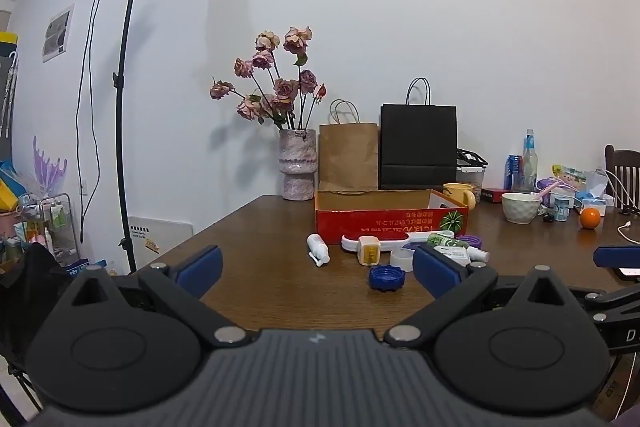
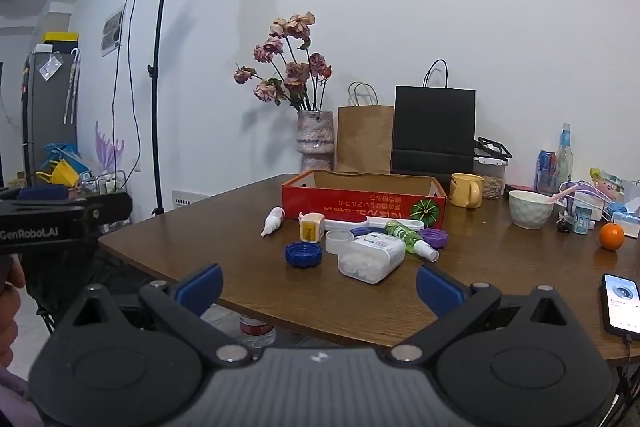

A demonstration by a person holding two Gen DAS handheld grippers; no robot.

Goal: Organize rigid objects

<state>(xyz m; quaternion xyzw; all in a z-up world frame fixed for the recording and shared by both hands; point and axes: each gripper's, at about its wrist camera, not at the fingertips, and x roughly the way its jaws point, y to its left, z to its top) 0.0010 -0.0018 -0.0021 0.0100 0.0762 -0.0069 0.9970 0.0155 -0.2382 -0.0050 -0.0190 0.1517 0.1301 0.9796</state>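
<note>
A red cardboard box (image 1: 390, 223) (image 2: 362, 205) stands open on the brown table. In front of it lie small items: a white spray bottle (image 2: 273, 221) (image 1: 318, 249), a yellow-white block (image 2: 311, 227) (image 1: 369, 250), a blue lid (image 2: 303, 255) (image 1: 387, 278), a white ring (image 2: 339, 241), a clear plastic container (image 2: 371, 255), a green spray bottle (image 2: 410, 239), a purple lid (image 2: 434, 238) and a white-red brush (image 2: 360, 221). My left gripper (image 1: 318, 269) is open and empty, near the items. My right gripper (image 2: 319, 285) is open and empty at the table's front edge.
A vase of dried roses (image 2: 314, 141), a brown bag (image 2: 365, 139) and a black bag (image 2: 434, 129) stand behind the box. A yellow mug (image 2: 466, 190), white bowl (image 2: 530, 209), orange (image 2: 611, 235) and phone (image 2: 622, 303) are at the right. A light stand (image 2: 158, 87) is left.
</note>
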